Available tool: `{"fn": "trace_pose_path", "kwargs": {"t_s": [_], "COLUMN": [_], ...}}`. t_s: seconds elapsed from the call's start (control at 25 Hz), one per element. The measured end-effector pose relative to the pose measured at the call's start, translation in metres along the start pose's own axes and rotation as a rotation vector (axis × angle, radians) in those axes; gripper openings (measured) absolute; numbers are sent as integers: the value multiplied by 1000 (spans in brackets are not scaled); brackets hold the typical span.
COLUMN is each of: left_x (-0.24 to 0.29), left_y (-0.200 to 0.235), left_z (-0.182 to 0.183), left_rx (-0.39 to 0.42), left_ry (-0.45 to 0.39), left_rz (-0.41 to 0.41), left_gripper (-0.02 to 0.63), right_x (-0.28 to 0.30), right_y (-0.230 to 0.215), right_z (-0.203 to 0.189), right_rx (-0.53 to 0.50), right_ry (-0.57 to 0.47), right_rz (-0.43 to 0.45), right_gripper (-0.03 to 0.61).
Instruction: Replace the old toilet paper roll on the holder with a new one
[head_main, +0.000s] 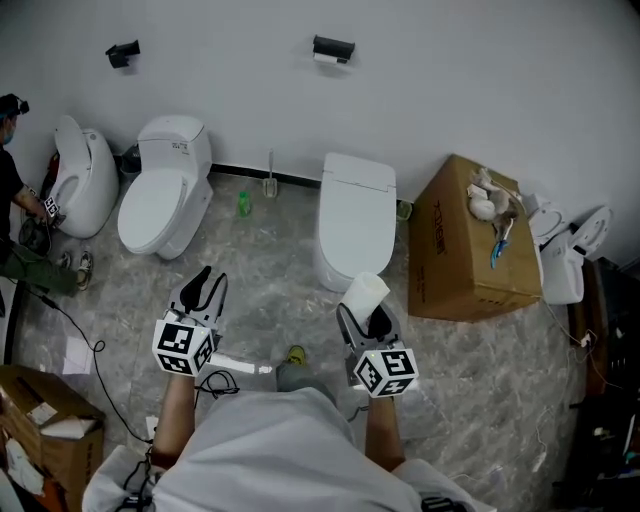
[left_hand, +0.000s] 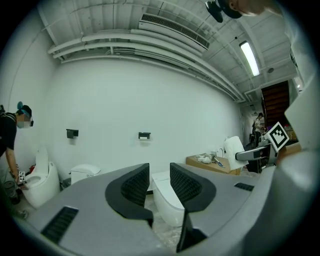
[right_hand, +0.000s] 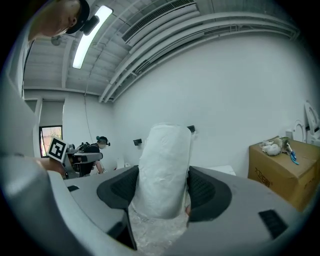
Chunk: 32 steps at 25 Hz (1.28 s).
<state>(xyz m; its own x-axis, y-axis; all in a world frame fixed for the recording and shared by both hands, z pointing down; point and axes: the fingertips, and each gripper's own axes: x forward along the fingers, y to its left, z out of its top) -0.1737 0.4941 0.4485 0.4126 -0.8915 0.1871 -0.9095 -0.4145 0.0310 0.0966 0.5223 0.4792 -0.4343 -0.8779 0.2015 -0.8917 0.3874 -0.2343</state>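
A black wall holder (head_main: 333, 48) with a white old roll under it hangs on the far wall above a white toilet (head_main: 355, 215). The same holder (left_hand: 144, 135) shows small in the left gripper view. In the right gripper view the holder (right_hand: 191, 129) peeks out beside the new roll. My right gripper (head_main: 366, 316) is shut on a new white toilet paper roll (head_main: 362, 293), which stands upright between the pads (right_hand: 202, 187) and fills the view (right_hand: 162, 170). My left gripper (head_main: 205, 287) stays open, nothing between its fingers (left_hand: 136, 186). Both are far from the wall.
A second black holder (head_main: 122, 52) is on the wall at left. Two more toilets (head_main: 165, 195) stand at left, one with a person (head_main: 12, 190) bent over it. A cardboard box (head_main: 470, 240) sits at right, a green bottle (head_main: 243, 204) and a cable (head_main: 80, 335) on the floor.
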Motion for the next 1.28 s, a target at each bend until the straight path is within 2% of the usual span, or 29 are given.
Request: {"fn": "trace_pose_path", "kwargs": {"t_s": [0.52, 0.88, 1.28], "left_x": [171, 213, 268], "left_y": [5, 16, 34], "left_z": [36, 40, 41], "left_rx": [-29, -28, -5], "left_ry": [6, 18, 36], "left_rz": [-15, 8, -37], "left_gripper": [124, 124, 124], "right_x": [117, 151, 197], "right_y": [-118, -147, -175], "right_z": [66, 72, 78], "right_rx": [-16, -1, 31], "right_ry": [18, 21, 10], "right_rz": [13, 34, 12], "right_gripper": [304, 304, 304]}}
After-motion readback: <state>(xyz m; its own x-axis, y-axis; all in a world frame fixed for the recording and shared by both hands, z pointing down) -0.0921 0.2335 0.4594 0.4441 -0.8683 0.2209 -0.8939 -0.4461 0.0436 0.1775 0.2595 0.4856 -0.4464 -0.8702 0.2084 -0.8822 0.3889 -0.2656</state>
